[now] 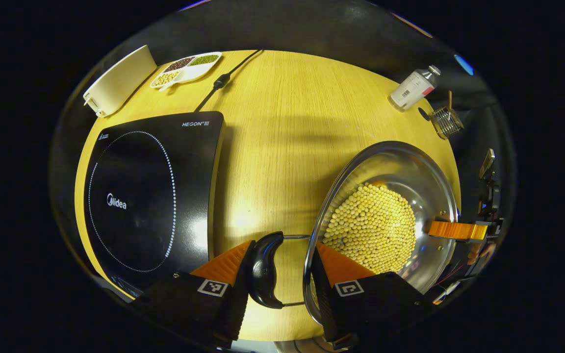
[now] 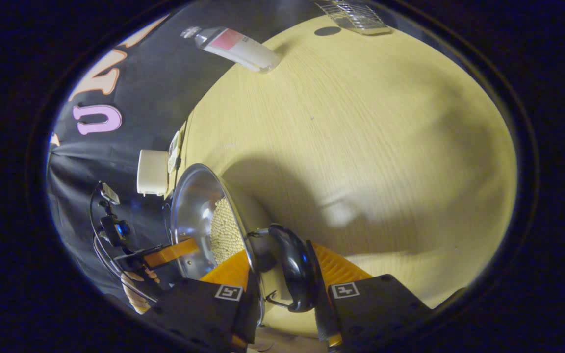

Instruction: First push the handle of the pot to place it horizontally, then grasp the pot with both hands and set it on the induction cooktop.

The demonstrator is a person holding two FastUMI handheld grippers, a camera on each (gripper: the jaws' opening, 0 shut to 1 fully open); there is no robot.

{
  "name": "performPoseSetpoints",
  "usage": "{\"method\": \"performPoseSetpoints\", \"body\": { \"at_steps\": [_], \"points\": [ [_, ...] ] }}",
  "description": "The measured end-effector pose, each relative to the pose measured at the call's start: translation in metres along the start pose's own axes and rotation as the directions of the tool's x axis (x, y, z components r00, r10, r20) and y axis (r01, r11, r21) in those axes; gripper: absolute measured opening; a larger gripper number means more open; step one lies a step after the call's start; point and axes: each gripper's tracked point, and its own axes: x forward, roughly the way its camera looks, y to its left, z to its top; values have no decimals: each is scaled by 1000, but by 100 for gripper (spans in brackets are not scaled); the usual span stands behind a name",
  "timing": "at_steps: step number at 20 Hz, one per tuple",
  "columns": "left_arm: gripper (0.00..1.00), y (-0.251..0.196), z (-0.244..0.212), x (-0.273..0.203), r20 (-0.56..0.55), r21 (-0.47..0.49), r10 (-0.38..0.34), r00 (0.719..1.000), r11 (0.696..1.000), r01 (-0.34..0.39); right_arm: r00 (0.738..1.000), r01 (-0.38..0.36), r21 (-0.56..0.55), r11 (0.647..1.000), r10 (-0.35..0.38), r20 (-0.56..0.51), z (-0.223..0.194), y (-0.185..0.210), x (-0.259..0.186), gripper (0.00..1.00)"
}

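1. The pot (image 1: 385,220), a shiny steel one holding pale yellow beans (image 1: 368,228), stands on the worktop (image 1: 282,122), at about 3 o'clock of the induction cooktop (image 1: 150,196) in the left gripper view and apart from it.
2. The jaws of the left gripper (image 1: 282,267) are spread around the near rim: one finger lies inside the pot wall, the other outside the black side handle (image 1: 265,269). Whether both already press cannot be told.
3. In the right gripper view the right gripper (image 2: 282,274) stands at the opposite rim, with the other black handle (image 2: 292,274) and the rim between its fingers. The gap looks narrow, but firm contact cannot be confirmed.
4. The step in hand is judged to be the two-sided grasp. Both jaws should be closed fully and evenly before any lift, and the pot should be kept level so that no beans are spilled.
5. The pot should then be carried toward 9 o'clock in the left gripper view and lowered centred inside the dotted ring (image 1: 172,196).
6. The wire loops of the handles look thin, so slipping is a risk.
7. The pot bottom and the near cooktop edge are hidden behind the gripper bodies.
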Motion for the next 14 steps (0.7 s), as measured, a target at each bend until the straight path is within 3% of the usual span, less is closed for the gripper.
{"method": "performPoseSetpoints", "body": {
  "at_steps": [8, 9, 11, 14],
  "points": [
    [64, -16, -20, -32, 26, 17, -15, 1000, 1000, 15, 999, 10, -40, 999, -8, 49, -16, -1, -41, 44],
    [64, -18, -24, -37, 29, 15, -16, 999, 1000, 16, 998, 11, -44, 999, -8, 55, -20, 0, -46, 50],
    [64, -22, -34, -45, 33, 15, -20, 999, 1000, 19, 998, 13, -52, 999, -9, 64, -30, -2, -57, 46],
    [64, -27, -50, -58, 32, 29, -21, 999, 999, 20, 997, 11, -57, 998, -7, 73, -46, -6, -72, 50]
  ]
}}
